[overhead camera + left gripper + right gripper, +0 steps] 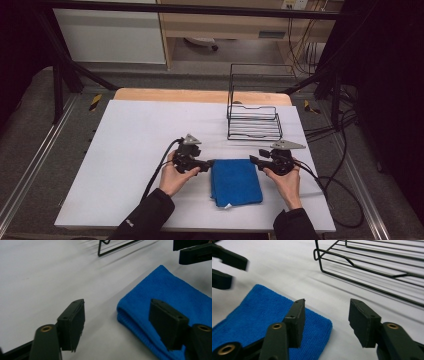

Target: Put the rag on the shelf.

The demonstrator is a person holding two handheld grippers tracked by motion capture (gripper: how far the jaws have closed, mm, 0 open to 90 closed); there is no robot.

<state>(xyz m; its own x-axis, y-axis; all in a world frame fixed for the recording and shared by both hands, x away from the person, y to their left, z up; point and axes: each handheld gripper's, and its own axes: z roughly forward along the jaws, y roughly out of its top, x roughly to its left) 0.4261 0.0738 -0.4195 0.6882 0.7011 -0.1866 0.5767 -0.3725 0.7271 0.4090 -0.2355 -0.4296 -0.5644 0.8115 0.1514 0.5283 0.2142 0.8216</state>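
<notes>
No brand name, label or writing can be read on anything here; a small white tag sticks out at the near edge of the blue towel (236,182), too small to read.

The left gripper (206,164) has its 2 jaws apart with nothing between the pads. In the left gripper view the near corner of the folded towel (172,305) lies just ahead of the jaws, partly behind one pad, and bare white table (50,277) shows through the gap. No pad presses on the cloth.

The right gripper (253,160) also has its 2 jaws apart and holds nothing. In the right gripper view a corner of the towel (257,315) runs under and behind one pad, while the other pad hangs over bare table. Whether that pad brushes the cloth cannot be told.

The towel sits between the 2 grippers, 1 gripper at each of its far corners, folded into a thick rectangle with a rounded fold along its left side. Beyond the right gripper's jaws stands the black wire rack (254,119), near but apart from the towel. Left of the left gripper's jaws the table is open white surface out to its edge; the towel's near edge lies close to the table's front edge.
</notes>
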